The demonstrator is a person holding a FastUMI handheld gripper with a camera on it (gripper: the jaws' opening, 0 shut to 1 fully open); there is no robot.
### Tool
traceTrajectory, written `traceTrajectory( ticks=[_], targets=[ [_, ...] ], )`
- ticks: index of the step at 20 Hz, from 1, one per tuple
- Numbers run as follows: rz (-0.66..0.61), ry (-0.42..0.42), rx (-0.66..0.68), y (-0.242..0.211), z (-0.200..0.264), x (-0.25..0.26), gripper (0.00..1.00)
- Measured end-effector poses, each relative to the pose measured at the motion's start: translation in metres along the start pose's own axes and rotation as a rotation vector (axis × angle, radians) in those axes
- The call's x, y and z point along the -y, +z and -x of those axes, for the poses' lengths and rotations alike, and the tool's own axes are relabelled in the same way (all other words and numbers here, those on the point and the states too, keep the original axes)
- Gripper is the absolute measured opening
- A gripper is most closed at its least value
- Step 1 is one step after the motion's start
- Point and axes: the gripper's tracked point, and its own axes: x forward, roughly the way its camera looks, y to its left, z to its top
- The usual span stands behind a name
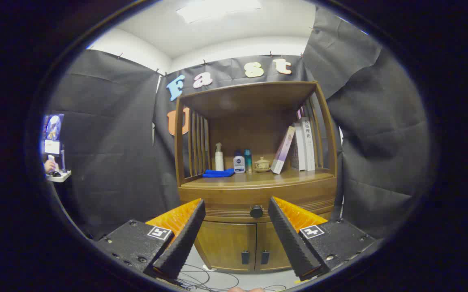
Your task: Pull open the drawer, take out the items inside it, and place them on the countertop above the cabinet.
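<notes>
A wooden cabinet (pixel 254 190) stands ahead against the black cloth wall. Its drawer (pixel 226 202) is closed, and the dark round knob (pixel 256 211) sits at the middle of the drawer front. My gripper (pixel 237 206) is open, with nothing held; the knob shows in the gap between the two black-and-orange fingers (pixel 185 235), some way beyond their tips. The countertop (pixel 254 178) lies just above the drawer. What the drawer holds is hidden.
On the countertop rest a blue cloth (pixel 218 173), a white pump bottle (pixel 219 157), two small bottles (pixel 239 162), a lidded cup (pixel 262 164) and several books (pixel 303 144). Two cabinet doors (pixel 238 245) sit below the drawer. Cables (pixel 201 280) lie on the floor. A person's hand (pixel 49 165) shows far left.
</notes>
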Motion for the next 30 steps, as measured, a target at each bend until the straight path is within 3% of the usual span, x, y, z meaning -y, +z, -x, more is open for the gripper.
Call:
traceTrajectory(
  ticks=[15,30],
  targets=[
    [-0.008,-0.025,-0.030,-0.015,-0.024,0.007,1.00],
    [0.062,-0.052,-0.153,-0.077,-0.162,0.041,1.00]
  ],
)
